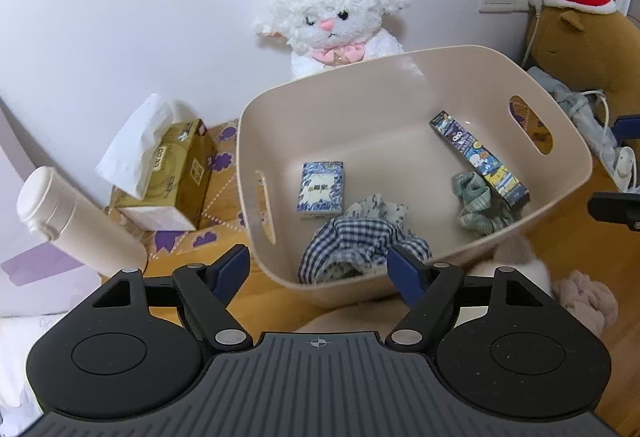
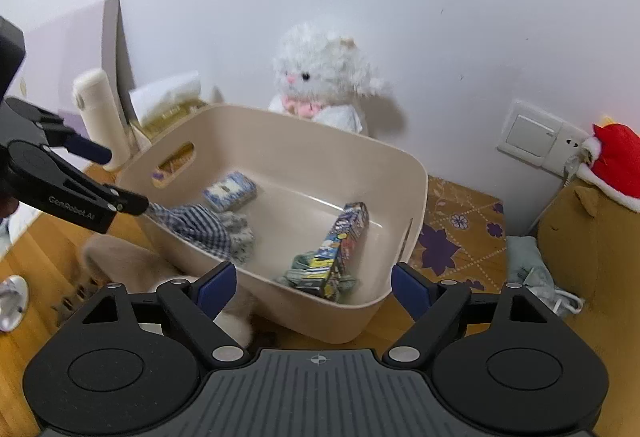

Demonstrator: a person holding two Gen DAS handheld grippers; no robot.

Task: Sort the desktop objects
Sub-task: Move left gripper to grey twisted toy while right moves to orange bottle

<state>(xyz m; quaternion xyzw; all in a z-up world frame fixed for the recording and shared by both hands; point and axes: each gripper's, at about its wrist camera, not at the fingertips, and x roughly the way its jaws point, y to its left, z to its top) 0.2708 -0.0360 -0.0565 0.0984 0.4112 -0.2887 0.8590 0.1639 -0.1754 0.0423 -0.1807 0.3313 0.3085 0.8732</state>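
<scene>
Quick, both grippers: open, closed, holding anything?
Left gripper: open, holding nothing, jaws over the checked cloth at the bin's near rim.
Right gripper: open, empty.

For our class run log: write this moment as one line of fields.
left gripper: open, over checked cloth | right gripper: open, empty | beige bin: holds cloth, two boxes, sock | phase: sorting
</scene>
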